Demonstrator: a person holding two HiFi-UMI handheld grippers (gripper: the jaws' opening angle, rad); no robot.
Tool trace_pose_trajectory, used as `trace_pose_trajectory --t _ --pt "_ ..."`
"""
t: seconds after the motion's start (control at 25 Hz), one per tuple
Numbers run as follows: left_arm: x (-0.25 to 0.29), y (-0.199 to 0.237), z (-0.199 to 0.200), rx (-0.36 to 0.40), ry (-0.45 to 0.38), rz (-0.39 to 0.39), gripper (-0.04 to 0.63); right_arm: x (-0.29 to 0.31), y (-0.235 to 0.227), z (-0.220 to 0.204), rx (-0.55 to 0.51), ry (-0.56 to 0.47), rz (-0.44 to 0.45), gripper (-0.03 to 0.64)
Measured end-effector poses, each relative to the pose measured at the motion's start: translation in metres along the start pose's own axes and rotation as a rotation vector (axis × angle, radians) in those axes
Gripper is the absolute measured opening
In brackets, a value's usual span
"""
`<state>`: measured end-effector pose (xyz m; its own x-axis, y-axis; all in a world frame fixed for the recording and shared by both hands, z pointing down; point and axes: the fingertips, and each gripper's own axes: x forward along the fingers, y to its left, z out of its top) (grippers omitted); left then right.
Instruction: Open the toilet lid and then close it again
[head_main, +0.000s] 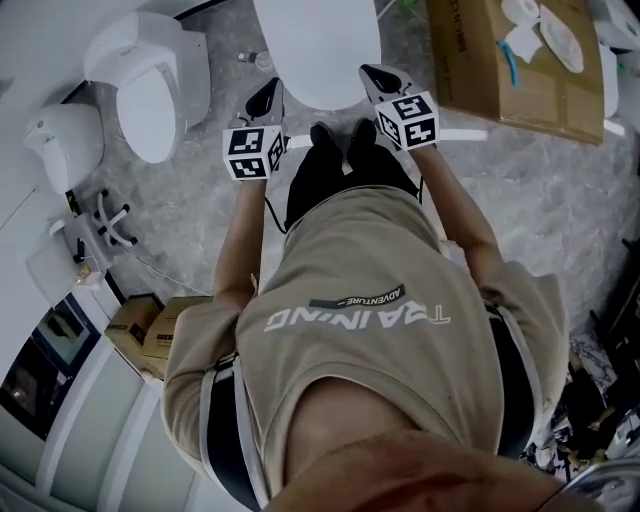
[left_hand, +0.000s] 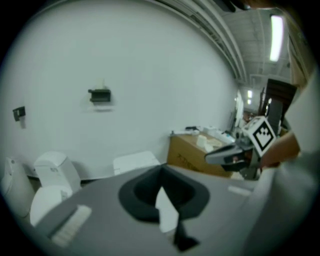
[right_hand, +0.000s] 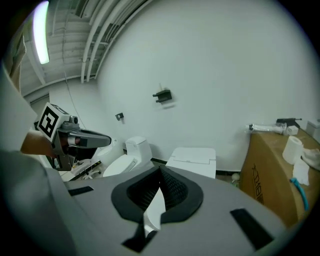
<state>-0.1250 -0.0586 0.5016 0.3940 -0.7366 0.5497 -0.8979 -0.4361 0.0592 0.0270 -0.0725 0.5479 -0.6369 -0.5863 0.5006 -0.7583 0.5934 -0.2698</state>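
Observation:
The white toilet lid (head_main: 315, 45) lies at the top middle of the head view, and I cannot tell how far it is raised. My left gripper (head_main: 270, 92) hovers at its left edge and my right gripper (head_main: 372, 72) at its right edge. Both point forward, shut and holding nothing. In the left gripper view the dark jaws (left_hand: 166, 200) meet with only a white sliver showing between them, and the toilet tank (left_hand: 135, 162) stands ahead. The right gripper view shows the same: closed jaws (right_hand: 155, 205) and the tank (right_hand: 194, 159) against the white wall.
A second white toilet (head_main: 150, 90) and another white fixture (head_main: 65, 140) stand to the left. A big cardboard box (head_main: 510, 70) with paper rolls on it sits to the right. Small boxes (head_main: 150, 330) lie at the lower left. My own legs and torso fill the middle.

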Motion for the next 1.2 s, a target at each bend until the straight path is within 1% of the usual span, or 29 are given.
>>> trace_pose_trajectory --t 0.12,0.4,0.56,0.64,0.76,0.88,1.04,1.2 --pt "0.018 0.011 -0.036 -0.014 0.064 -0.026 0.003 0.016 0.000 -0.035 0.026 0.086 -0.007 0.011" --pt "0.061 0.012 -0.144 -0.047 0.251 -0.106 0.003 0.035 0.000 -0.135 0.136 0.283 -0.065 0.011" --pt "0.085 0.003 -0.207 -0.068 0.349 -0.152 0.003 0.056 0.002 -0.197 0.168 0.385 -0.088 0.011" --pt "0.094 -0.006 -0.235 -0.076 0.391 -0.174 0.003 0.067 0.002 -0.223 0.189 0.417 -0.095 0.011" --pt "0.106 -0.021 -0.277 -0.126 0.448 -0.198 0.003 0.081 0.003 -0.262 0.186 0.475 -0.091 0.011" --pt "0.116 -0.028 -0.320 -0.175 0.507 -0.200 0.003 0.096 0.002 -0.298 0.177 0.524 -0.079 0.011" --pt "0.128 -0.022 -0.371 -0.203 0.571 -0.205 0.003 0.110 -0.001 -0.345 0.175 0.591 -0.068 0.011" --pt "0.147 -0.010 -0.408 -0.226 0.603 -0.194 0.003 0.124 -0.004 -0.376 0.108 0.633 -0.050 0.011"
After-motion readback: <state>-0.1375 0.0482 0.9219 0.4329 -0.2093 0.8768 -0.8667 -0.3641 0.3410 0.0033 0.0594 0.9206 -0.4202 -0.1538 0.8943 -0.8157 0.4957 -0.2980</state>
